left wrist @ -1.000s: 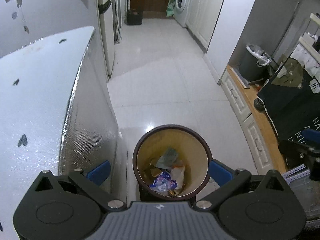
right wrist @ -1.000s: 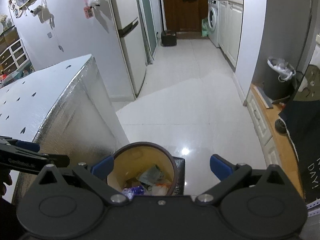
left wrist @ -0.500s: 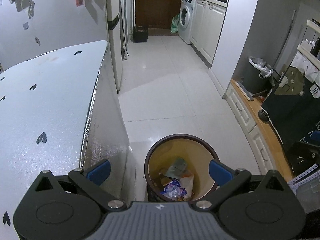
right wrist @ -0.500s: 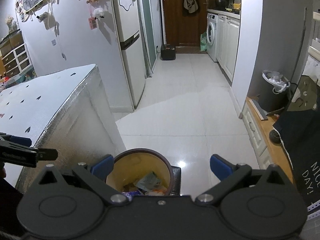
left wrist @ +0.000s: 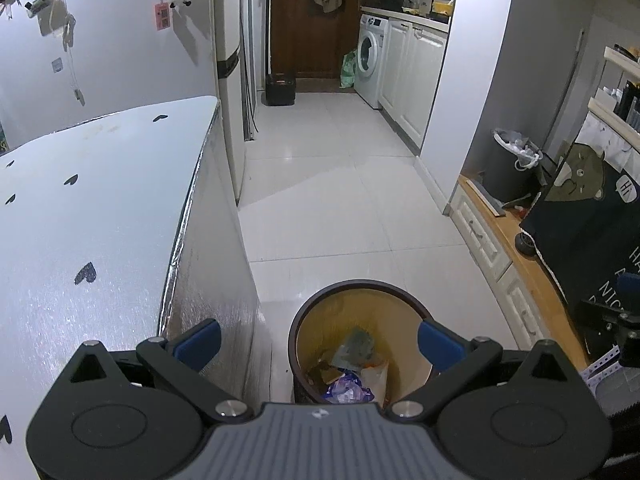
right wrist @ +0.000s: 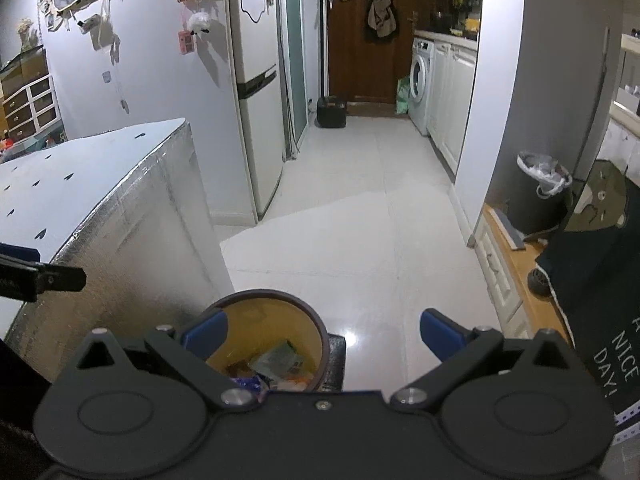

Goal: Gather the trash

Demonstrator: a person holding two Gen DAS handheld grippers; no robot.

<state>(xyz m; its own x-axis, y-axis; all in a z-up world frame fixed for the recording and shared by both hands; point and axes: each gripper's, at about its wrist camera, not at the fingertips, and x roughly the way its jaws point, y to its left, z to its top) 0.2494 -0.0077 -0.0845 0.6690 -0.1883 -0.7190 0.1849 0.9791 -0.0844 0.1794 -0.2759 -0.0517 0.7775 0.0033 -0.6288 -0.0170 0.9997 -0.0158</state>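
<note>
The round trash bin [left wrist: 362, 320] has a dark brown rim and a yellow inside, and it stands on the white tiled floor [left wrist: 340, 200] just beside the foil-covered table [left wrist: 100, 220]. Crumpled wrappers [left wrist: 352, 376] in blue, green and white lie at its bottom. The left gripper [left wrist: 318, 340] hangs above it, jaws wide apart and empty. The right gripper [right wrist: 322, 334] is likewise spread open, holding nothing.

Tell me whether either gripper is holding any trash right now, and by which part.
Nothing is held. The left gripper and right gripper are both open and empty above the trash bin.
</note>
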